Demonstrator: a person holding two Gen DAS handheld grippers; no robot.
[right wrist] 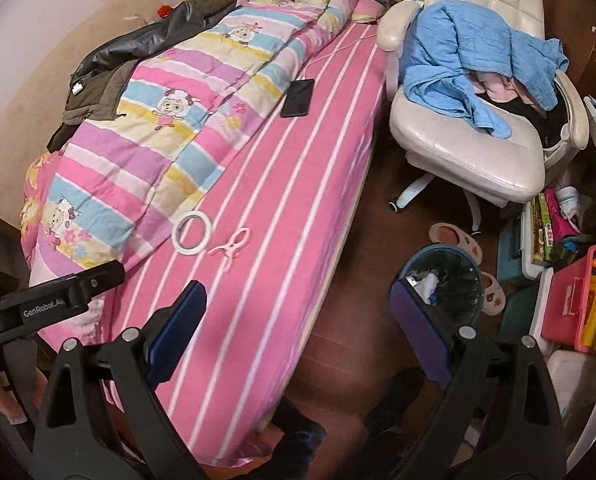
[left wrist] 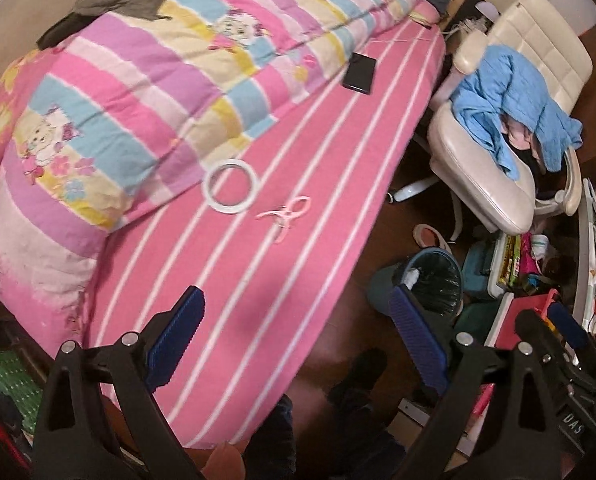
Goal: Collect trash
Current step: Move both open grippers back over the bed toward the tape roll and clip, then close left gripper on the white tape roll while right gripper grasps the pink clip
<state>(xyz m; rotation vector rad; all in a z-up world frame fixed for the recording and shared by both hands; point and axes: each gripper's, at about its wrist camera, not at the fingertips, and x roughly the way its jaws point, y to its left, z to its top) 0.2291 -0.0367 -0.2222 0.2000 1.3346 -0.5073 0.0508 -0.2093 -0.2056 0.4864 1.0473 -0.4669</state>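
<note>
A blue trash bin [left wrist: 438, 280] [right wrist: 446, 280] with a black liner stands on the floor beside the bed; white crumpled trash [right wrist: 428, 282] lies inside it. On the pink striped sheet [left wrist: 298, 184] [right wrist: 282, 200] lie a white tape ring [left wrist: 229, 187] [right wrist: 192, 233] and a pink clip [left wrist: 284, 216] [right wrist: 232, 249]. My left gripper [left wrist: 298, 312] is open and empty above the bed's near edge. My right gripper [right wrist: 298, 308] is open and empty, its right finger over the bin.
A folded cartoon quilt [left wrist: 138, 92] [right wrist: 158, 128] and a dark jacket [right wrist: 138, 52] cover the bed's left side. A black phone [left wrist: 359, 72] [right wrist: 298, 98] lies on the sheet. A white chair [left wrist: 498, 160] [right wrist: 470, 152] holds blue cloth. Slippers [right wrist: 454, 240] and boxes [right wrist: 570, 304] crowd the floor at right.
</note>
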